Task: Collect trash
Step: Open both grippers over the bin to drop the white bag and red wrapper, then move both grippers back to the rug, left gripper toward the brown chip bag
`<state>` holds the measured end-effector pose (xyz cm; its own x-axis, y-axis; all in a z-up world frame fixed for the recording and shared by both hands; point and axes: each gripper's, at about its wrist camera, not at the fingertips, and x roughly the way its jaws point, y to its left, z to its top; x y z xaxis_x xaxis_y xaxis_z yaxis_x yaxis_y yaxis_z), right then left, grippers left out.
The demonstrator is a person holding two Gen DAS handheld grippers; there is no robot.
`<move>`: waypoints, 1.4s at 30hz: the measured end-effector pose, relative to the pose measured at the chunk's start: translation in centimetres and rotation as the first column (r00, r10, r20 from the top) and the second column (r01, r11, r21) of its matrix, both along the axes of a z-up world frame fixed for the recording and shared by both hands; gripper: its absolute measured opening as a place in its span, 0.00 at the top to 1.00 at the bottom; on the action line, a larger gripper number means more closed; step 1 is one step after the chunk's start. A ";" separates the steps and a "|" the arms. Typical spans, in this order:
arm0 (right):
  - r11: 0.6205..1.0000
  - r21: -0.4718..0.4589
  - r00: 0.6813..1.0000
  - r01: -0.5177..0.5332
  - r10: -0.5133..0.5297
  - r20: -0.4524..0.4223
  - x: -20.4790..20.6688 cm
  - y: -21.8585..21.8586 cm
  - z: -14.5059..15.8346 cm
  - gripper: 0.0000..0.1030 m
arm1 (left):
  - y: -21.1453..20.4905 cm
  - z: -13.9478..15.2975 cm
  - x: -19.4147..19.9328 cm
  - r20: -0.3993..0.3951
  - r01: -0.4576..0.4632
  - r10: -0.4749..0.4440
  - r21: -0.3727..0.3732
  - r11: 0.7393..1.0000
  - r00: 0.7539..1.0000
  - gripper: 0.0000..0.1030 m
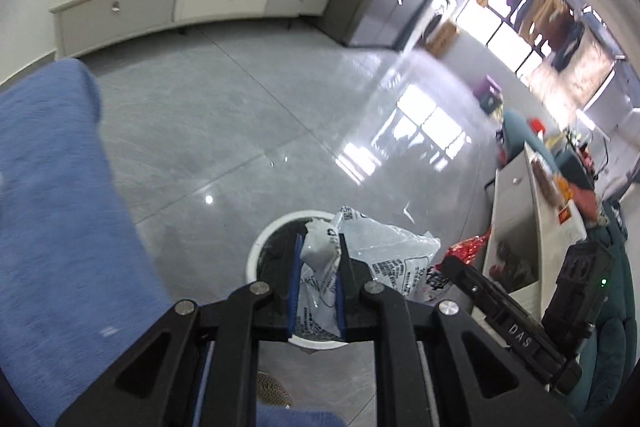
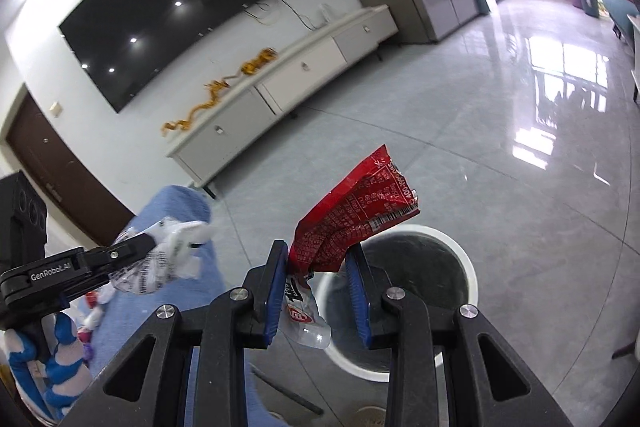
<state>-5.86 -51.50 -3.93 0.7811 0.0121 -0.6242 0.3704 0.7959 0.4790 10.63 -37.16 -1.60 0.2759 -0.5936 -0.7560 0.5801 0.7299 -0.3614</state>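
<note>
My left gripper (image 1: 320, 241) is shut on a crumpled clear plastic bag with black print (image 1: 392, 251). It hangs over a round white-rimmed trash bin (image 1: 272, 231) with a dark inside. My right gripper (image 2: 318, 249) is shut on a red snack wrapper (image 2: 360, 203), whose top sticks up above the blue pads (image 2: 276, 287) while a clear printed end hangs below. It is above the same bin (image 2: 460, 255), near its left rim. In the right wrist view the left gripper (image 2: 152, 243) and its bag (image 2: 172, 251) are to the left, over blue cloth.
Blue cloth (image 1: 52, 207) fills the left side beside the bin. A low white table (image 1: 516, 227) with clutter stands to the right. A white TV cabinet (image 2: 304, 75) runs along the far wall under a dark screen (image 2: 180, 19). Glossy grey floor tiles (image 1: 240, 115) lie between.
</note>
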 end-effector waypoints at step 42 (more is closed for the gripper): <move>0.987 -0.162 0.985 -0.006 0.034 0.168 -4.0 7.2 12.6 0.56 | 11.8 9.1 -9.9 0.243 0.009 0.023 -0.129 0.992 0.970 0.52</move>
<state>-9.91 -44.28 8.63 0.8762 -0.0606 -0.4781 0.2781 0.8738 0.3988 0.74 -25.39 7.47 0.4471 -0.6782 -0.5833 0.6570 0.6915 -0.3004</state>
